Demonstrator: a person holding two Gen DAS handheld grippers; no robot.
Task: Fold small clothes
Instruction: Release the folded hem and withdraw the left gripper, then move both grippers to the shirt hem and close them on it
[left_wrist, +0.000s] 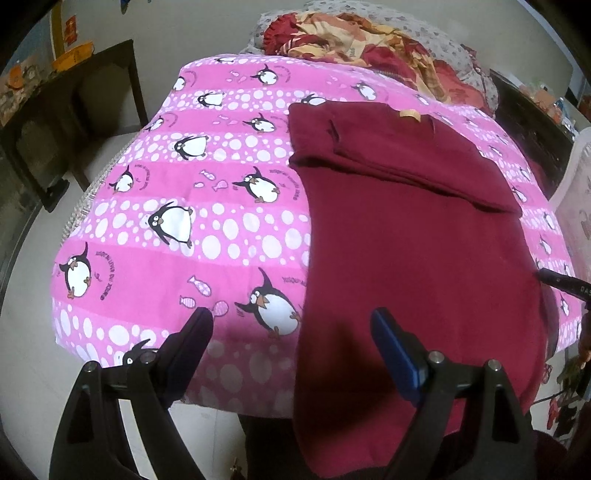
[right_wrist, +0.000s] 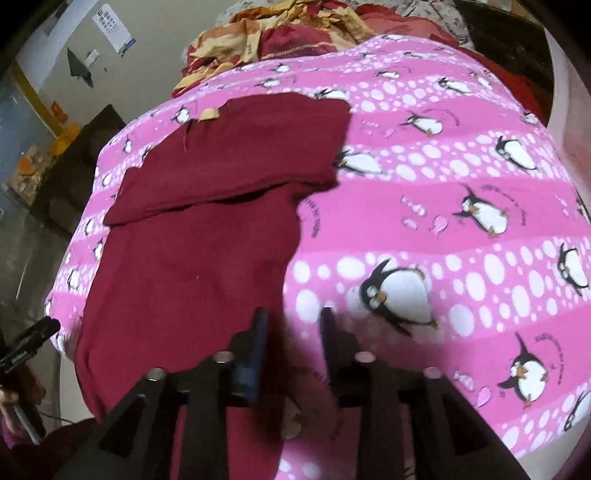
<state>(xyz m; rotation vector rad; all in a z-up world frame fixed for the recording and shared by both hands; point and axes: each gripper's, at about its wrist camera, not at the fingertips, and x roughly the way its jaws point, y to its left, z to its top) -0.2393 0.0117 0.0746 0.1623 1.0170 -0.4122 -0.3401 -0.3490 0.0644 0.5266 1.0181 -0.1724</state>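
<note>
maroon shirt (left_wrist: 417, 236) flat on penguin bedsheet (left_wrist: 155, 184), sleeves folded in, hem over bed edge | left gripper (left_wrist: 291, 325) fingers wide apart, empty | right gripper (right_wrist: 291, 325) fingers narrowly apart, empty | soft, light, limp; pinch hem corners

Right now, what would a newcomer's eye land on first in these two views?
The bright pink penguin-print blanket fills both views. On it lies a maroon T-shirt, sleeve end already folded inward, a tan neck label at its far end and its hem hanging over the near edge. Behind sits a heap of red and yellow bedding.
</note>
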